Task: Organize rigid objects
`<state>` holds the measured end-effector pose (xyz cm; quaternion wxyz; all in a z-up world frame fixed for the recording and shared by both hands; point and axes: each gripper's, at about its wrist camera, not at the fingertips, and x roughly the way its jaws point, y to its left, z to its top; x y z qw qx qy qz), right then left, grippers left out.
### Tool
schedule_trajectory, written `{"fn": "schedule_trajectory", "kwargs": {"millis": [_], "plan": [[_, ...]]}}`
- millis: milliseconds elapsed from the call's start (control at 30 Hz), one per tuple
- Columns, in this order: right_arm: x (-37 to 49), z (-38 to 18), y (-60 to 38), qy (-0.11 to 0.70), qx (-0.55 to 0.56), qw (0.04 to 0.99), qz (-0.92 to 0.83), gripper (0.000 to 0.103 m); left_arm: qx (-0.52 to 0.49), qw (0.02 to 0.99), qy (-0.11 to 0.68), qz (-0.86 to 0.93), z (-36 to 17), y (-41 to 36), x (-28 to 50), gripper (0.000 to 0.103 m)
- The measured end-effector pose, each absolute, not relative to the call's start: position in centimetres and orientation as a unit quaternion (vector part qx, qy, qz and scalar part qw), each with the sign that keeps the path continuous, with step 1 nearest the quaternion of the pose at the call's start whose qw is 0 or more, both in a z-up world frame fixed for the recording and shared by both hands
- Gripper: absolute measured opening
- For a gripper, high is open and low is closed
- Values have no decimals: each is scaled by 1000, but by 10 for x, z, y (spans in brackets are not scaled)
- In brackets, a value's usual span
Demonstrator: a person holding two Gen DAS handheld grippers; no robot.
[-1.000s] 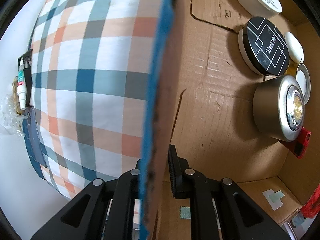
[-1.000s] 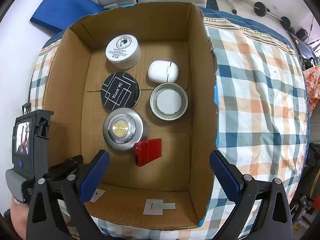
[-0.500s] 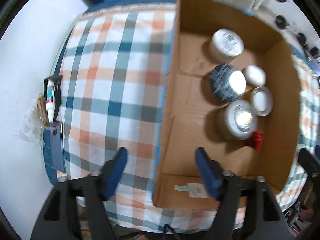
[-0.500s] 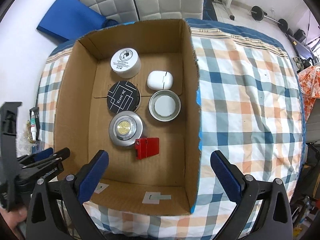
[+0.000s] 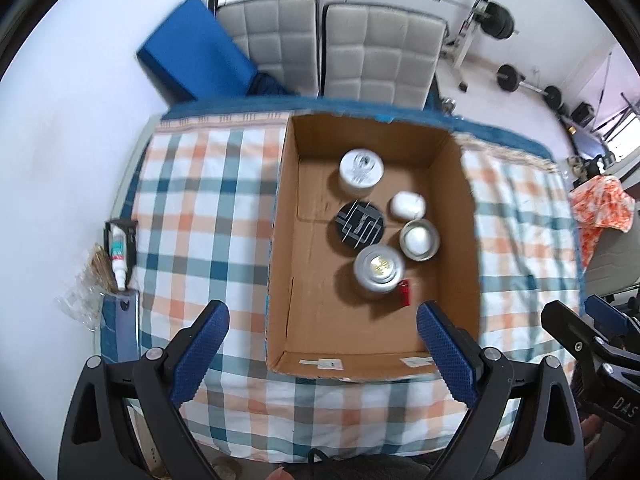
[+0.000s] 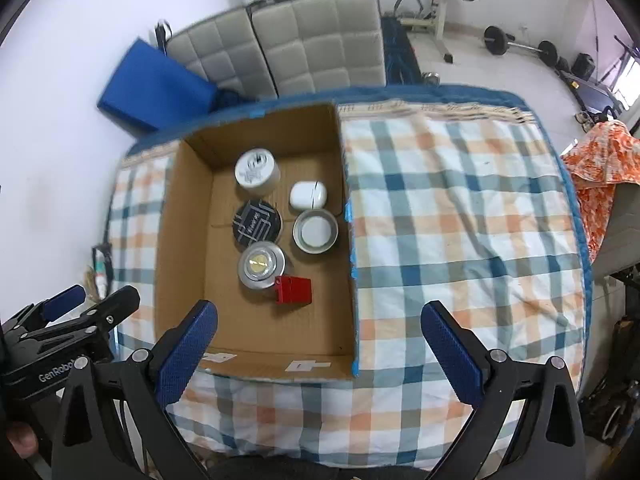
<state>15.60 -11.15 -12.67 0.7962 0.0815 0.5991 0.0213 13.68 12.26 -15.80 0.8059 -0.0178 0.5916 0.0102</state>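
Observation:
An open cardboard box (image 5: 280,240) (image 6: 180,248) lies on a checked bedspread. Inside it stand a white jar (image 5: 361,168) (image 6: 257,172), a black round tin (image 5: 360,227) (image 6: 256,222), a white earbud case (image 5: 407,205) (image 6: 307,195), a small metal tin (image 5: 419,239) (image 6: 315,231), a silver tin with a gold centre (image 5: 379,269) (image 6: 261,265) and a red block (image 5: 405,293) (image 6: 294,289). My left gripper (image 5: 322,320) hangs high above the box's near end, jaws still opening, nothing between them. My right gripper (image 6: 320,322) is open and empty above the near wall.
The checked bedspread (image 6: 460,220) covers the bed around the box. A tube (image 5: 117,254) and plastic wrap lie at the bed's left edge. Grey padded panels (image 5: 360,52), a blue mat (image 5: 192,64) and gym weights stand beyond. Orange cloth (image 6: 600,168) lies at the right.
My left gripper let go of the box's left wall, opened wide and rose well above the bed. The right gripper, open throughout, also rose, so the whole box and room show.

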Motion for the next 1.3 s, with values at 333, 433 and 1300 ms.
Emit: {"fn": "schedule_trajectory", "kwargs": {"millis": [333,433,1300], "plan": [[112,-28,-137,548,91,832,14,103,-18,837,547,-7,-82,109,97,96],[102,-8,-142,546,95,832,17,103,-16,839,544,-8,-69,106,91,96],[80,53,-142,513,46,857,-1,103,-10,850,526,-14,-28,97,65,96]]}}
